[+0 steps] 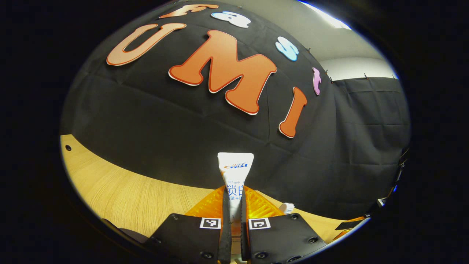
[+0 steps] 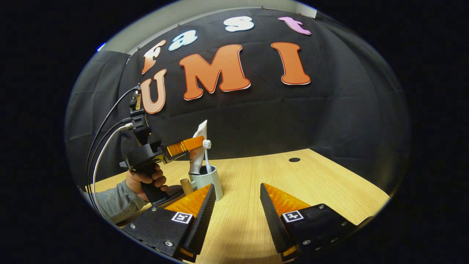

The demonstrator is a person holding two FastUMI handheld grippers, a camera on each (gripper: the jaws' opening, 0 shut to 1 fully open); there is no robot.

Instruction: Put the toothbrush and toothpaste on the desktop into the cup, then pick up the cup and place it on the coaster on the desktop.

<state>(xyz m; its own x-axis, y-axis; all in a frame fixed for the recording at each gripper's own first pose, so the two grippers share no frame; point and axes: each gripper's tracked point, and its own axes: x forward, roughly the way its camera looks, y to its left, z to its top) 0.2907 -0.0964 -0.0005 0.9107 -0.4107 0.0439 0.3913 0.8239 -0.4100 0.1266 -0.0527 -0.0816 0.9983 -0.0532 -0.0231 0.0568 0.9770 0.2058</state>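
Observation:
In the left gripper view my left gripper [image 1: 234,211] is shut on the white toothpaste tube [image 1: 235,169], which stands upright between its orange fingers. A white toothbrush head [image 1: 287,208] peeks out just right of them. In the right gripper view the pale cup [image 2: 209,182] stands on the wooden desktop [image 2: 300,183] with the toothbrush [image 2: 207,154] upright inside it. The toothpaste tube [image 2: 199,141] hangs with its lower end in the cup, held by the left gripper [image 2: 194,143] from the left. My right gripper [image 2: 236,200] is open and holds nothing, low over the desk right of the cup.
A small wooden peg-like piece [image 2: 186,186] stands left of the cup. A person's hand [image 2: 144,181] in a grey sleeve holds the left gripper's handle, with cables rising behind. A dark round hole [image 2: 294,160] marks the desktop farther back.

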